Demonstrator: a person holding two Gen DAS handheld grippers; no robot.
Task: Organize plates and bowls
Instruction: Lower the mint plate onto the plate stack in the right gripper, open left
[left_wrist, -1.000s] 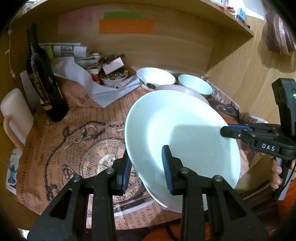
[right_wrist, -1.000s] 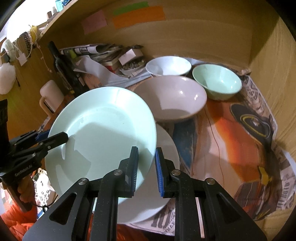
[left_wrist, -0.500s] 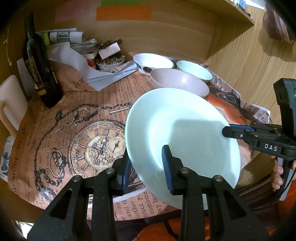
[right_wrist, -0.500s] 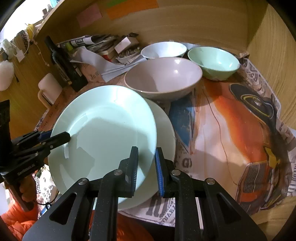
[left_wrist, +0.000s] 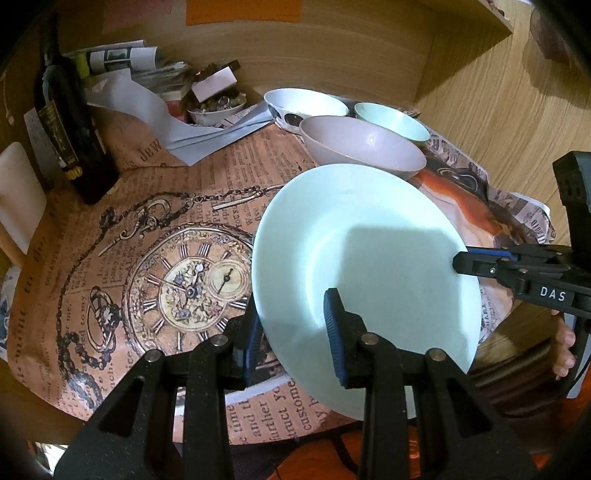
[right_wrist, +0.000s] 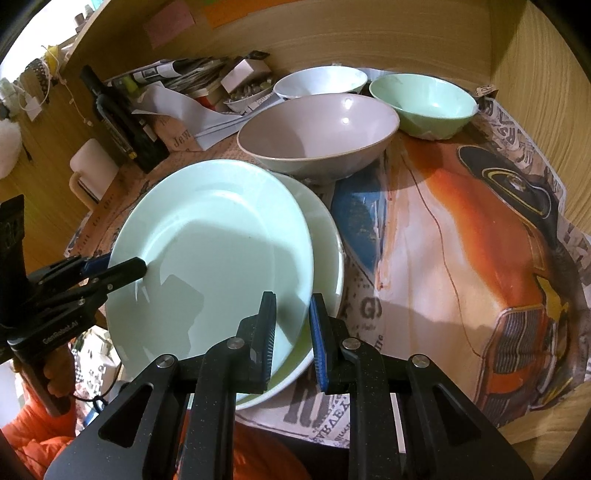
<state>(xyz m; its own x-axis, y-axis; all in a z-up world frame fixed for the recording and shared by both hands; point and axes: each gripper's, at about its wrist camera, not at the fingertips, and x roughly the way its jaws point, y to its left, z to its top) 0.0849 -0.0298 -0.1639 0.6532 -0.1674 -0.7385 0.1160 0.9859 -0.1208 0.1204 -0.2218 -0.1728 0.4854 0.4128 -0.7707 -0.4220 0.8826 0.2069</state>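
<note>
Where the blue-padded black fingers (left_wrist: 334, 328) of the left gripper (left_wrist: 291, 332) straddle its near rim, grasping the round pale mint ceramic plate (left_wrist: 365, 266), one finger under the rim, one on the upper face. On the opposite rim, clamped likewise by the right gripper (right_wrist: 293, 330), one pad on top, one beneath. Plate held tilted, raised just above a larger round white ceramic plate (right_wrist: 325, 251) lying flat on the bench (right_wrist: 546, 432) and partly overlapping it. Just beyond, a wide greyish-pink ceramic bowl (right_wrist: 321, 133); behind that, a white bowl with dark pattern (left_wrist: 304, 105) and a small mint-green bowl (right_wrist: 424, 99), side by side, near the back wall.

Bench covered with printed paper sheets: a brown vintage newspaper sheet (left_wrist: 147, 229) with pocket-watch drawing, words "JEW" and "custome" readable; an orange car print sheet (right_wrist: 480, 258) at the right. At far left, a dark glass wine bottle (left_wrist: 74, 129), upright, label unreadable. At the back, loose white papers (left_wrist: 159, 114) and a small dish of odds and ends (left_wrist: 216, 107). Wooden panel walls (left_wrist: 332, 48) around, with orange and pink sticky notes high up.

"DAS" on the right gripper body, "GenRobot.AI" on the left.
</note>
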